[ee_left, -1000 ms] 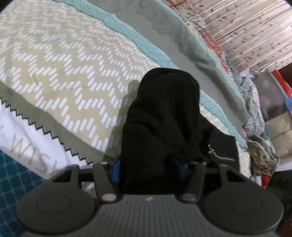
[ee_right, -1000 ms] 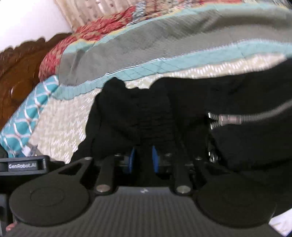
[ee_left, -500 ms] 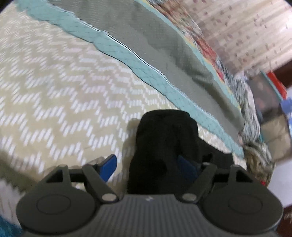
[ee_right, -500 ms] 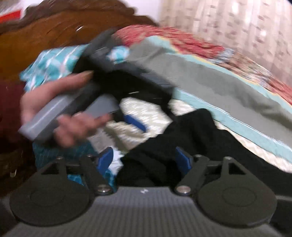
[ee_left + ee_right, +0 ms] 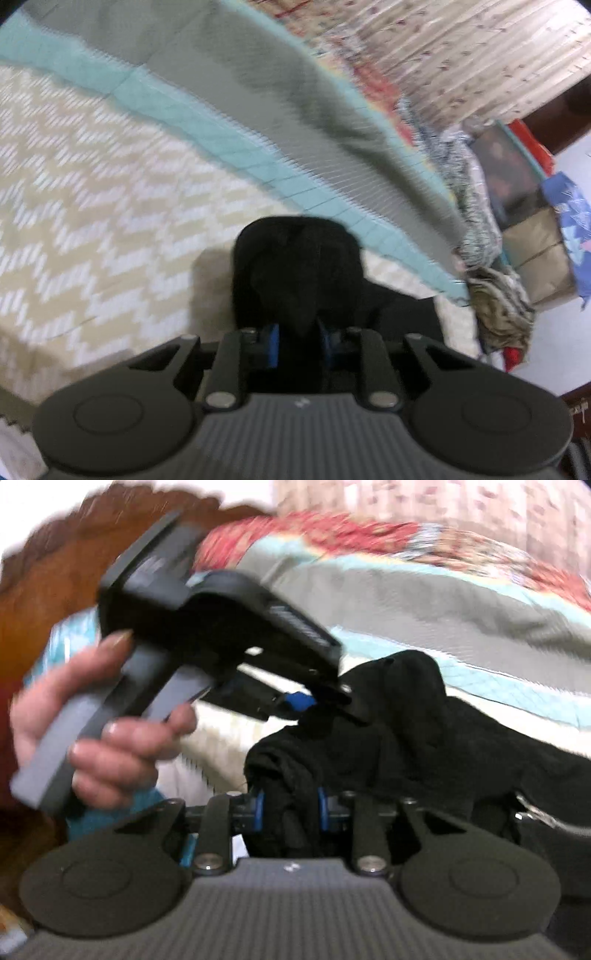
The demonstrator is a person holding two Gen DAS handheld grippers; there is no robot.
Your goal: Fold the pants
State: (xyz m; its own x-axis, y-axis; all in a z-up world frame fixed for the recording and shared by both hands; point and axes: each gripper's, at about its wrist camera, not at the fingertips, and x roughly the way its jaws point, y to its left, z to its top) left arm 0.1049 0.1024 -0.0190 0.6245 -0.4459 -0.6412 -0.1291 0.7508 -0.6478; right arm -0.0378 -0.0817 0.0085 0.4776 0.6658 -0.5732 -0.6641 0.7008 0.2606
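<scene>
Both claws just snapped closed: left claw (image 5: 298,341) & right claw (image 5: 290,808) each pinching black pants (image 5: 424,746), lower center, over bed (image 5: 92,206).

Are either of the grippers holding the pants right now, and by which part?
Both are. The left gripper and the right gripper have each just closed on a bunched fold of the black pants; which part cannot be told.

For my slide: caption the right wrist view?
Right gripper and left gripper both pinch the bunched black fabric pants above a patterned bedspread.
</scene>
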